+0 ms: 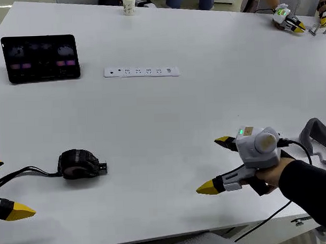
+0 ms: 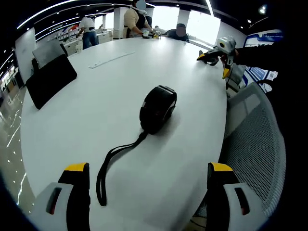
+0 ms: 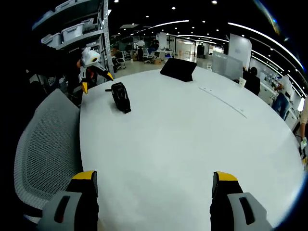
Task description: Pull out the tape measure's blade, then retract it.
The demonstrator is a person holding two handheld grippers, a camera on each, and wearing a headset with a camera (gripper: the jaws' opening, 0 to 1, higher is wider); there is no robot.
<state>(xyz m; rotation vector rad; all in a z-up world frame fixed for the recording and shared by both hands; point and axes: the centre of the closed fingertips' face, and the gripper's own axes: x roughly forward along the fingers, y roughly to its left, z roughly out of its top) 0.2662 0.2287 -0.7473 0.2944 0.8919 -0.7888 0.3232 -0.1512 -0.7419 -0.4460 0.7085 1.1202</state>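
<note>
A black tape measure (image 1: 79,164) lies on the white table (image 1: 168,116) at the near left, its blade tip facing right and its black wrist strap (image 1: 23,173) trailing left. In the left gripper view the tape measure (image 2: 158,109) sits ahead of my open left gripper (image 2: 149,175), whose yellow fingertips (image 1: 16,211) show at the left edge of the head view. My right gripper (image 1: 218,165) is open and holds nothing, hovering over the near right of the table, well apart from the tape measure (image 3: 121,96). The left gripper (image 3: 94,65) appears far off in the right gripper view.
A dark tablet (image 1: 41,57) stands at the far left and a white power strip (image 1: 141,72) lies mid-table. A paper cup (image 1: 129,4) sits at the far edge. Another person's grippers (image 1: 288,20) work at the far right corner. A grey mesh chair (image 2: 255,139) stands by the near edge.
</note>
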